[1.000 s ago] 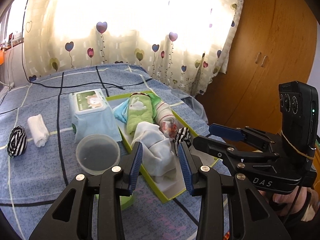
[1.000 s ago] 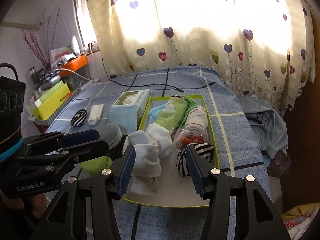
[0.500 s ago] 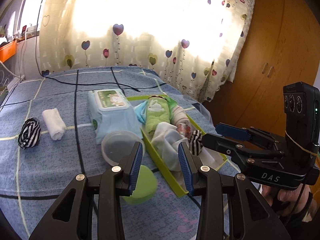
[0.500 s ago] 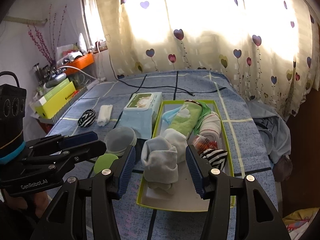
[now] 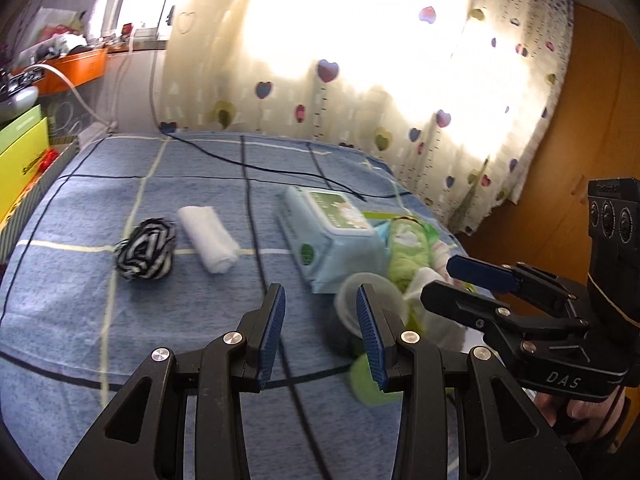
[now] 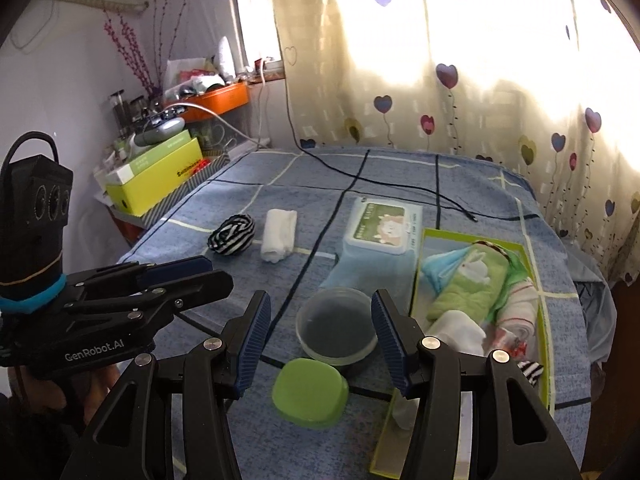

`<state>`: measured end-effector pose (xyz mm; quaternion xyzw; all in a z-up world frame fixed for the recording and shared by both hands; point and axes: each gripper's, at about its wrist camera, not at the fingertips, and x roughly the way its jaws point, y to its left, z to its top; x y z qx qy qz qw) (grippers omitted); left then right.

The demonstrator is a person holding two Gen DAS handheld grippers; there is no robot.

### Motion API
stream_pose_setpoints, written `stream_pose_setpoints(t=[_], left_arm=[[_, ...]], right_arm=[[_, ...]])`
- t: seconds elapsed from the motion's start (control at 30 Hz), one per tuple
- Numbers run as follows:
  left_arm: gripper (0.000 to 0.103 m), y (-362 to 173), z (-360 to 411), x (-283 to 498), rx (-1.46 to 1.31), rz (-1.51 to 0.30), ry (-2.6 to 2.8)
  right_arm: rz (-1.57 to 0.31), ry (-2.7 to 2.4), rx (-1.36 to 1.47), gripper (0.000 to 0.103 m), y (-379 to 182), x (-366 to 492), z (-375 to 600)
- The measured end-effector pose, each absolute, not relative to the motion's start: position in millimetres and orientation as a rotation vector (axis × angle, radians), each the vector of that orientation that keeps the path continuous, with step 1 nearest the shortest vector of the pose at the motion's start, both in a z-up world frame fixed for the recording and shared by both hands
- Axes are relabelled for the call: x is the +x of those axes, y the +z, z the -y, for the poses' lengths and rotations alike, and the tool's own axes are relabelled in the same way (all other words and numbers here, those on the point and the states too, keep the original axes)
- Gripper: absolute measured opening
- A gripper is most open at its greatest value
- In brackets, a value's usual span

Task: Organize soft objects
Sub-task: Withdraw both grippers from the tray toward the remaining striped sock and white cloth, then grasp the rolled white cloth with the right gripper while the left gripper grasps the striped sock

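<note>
On the blue checked bedcover (image 6: 400, 184), a black-and-white striped sock ball (image 6: 232, 235) and a rolled white cloth (image 6: 279, 234) lie side by side at the left, apart from everything else. The left gripper (image 5: 320, 332) hangs over bare cover with its jaws parted and nothing between them. Right of centre stands a pack of wet wipes (image 6: 380, 236), with a clear round tub (image 6: 337, 330) and a green lid (image 6: 310, 393) before it; the left wrist view blurs all three. The right gripper (image 6: 318, 342) stands spread and empty, its fingers framing the tub from above and covering the tray's near corner. The green tray (image 6: 545, 344) at the right holds a green rolled towel (image 6: 466, 286), white socks (image 6: 458, 332) and a pink-striped roll (image 6: 520, 312); a second striped sock (image 6: 530, 370) barely peeks past the finger, and a small red-and-clear item beside it is hard to make out.
</note>
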<state>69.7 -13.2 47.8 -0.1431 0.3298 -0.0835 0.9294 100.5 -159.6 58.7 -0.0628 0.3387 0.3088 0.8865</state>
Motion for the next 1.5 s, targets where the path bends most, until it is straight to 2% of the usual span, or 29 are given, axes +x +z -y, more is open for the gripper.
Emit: stream_pose_setpoints(t=[0.63, 1.13, 1.27, 1.5], left_arm=[[0.038, 34.1, -63.2, 89.1, -0.253, -0.714, -0.018], [0.039, 19.6, -102.3, 124.5, -0.181, -0.756, -0.026], [0.048, 9.4, -107.4, 137.5, -0.169, -0.778, -0.037], [0.049, -12.2, -124.4, 157.0, -0.187, -0.825, -0.025]], right_arm=[[-0.823, 0.733, -0.298, 0.052, 44.5, 150.7, 56.8], [-0.990, 0.755, -0.415, 0.052, 10.8, 214.4, 0.3], [-1.038, 0.753, -0.432, 0.052, 0.5, 229.5, -9.7], [-1.119, 0.744, -0.441, 0.052, -19.2, 252.0, -25.1]])
